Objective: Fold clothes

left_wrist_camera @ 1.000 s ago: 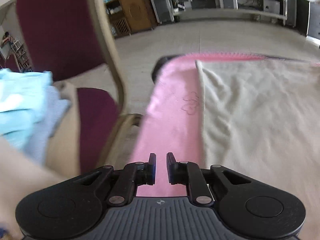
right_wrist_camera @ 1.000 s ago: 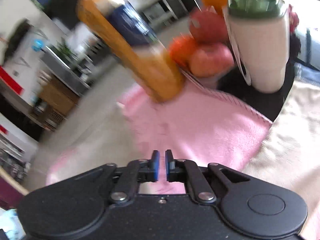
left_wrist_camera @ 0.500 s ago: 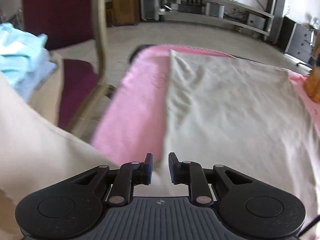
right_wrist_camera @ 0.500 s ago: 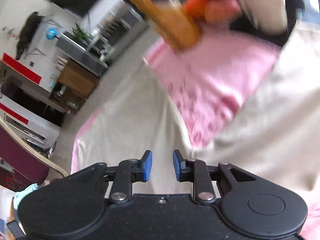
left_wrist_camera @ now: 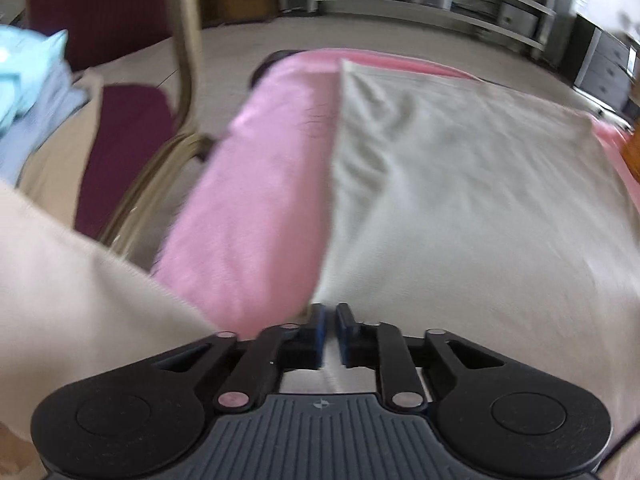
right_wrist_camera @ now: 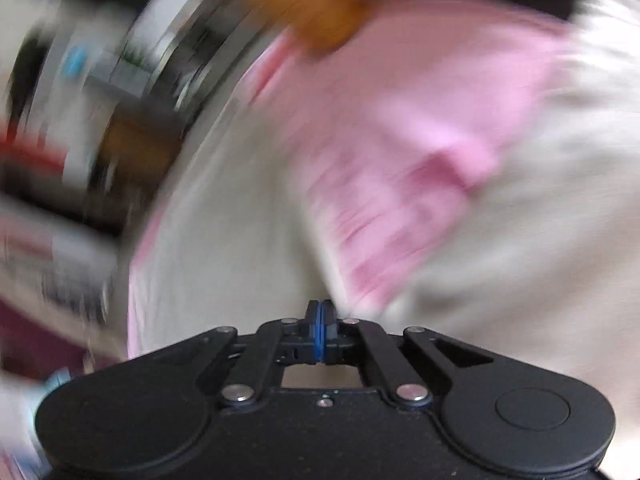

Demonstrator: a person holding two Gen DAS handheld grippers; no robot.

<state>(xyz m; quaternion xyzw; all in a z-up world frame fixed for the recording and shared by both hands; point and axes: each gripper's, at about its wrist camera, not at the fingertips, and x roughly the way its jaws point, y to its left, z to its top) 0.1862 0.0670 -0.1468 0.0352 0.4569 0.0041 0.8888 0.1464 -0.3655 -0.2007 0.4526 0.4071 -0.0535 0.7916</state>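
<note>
Beige cloth sits right at the tips of both your grippers. Your left gripper (left_wrist_camera: 329, 320) has its blue pads drawn close with a thin gap, and the near edge of the beige garment (left_wrist_camera: 460, 200) runs into that gap; whether the pads truly bite the fabric you cannot tell from here. Your right gripper (right_wrist_camera: 320, 316) has its pads pressed together, with a ridge of the same garment bunched just past the tips, so a pinch looks likely but is not certain.

Ahead of the left gripper the garment lies spread flat over the pink cover (left_wrist_camera: 256, 200). Off to its left stands a maroon chair (left_wrist_camera: 120, 140) with light blue clothes (left_wrist_camera: 28, 80) piled on it.

Risks: a thin bite could slip and drop one corner, skewing the fold. The pads could also catch the pink cover beneath and drag it along. Beyond the right gripper, an orange object (right_wrist_camera: 320, 4) sits near the cloth's far edge; a fast sweep could knock it, and that view is badly blurred.
</note>
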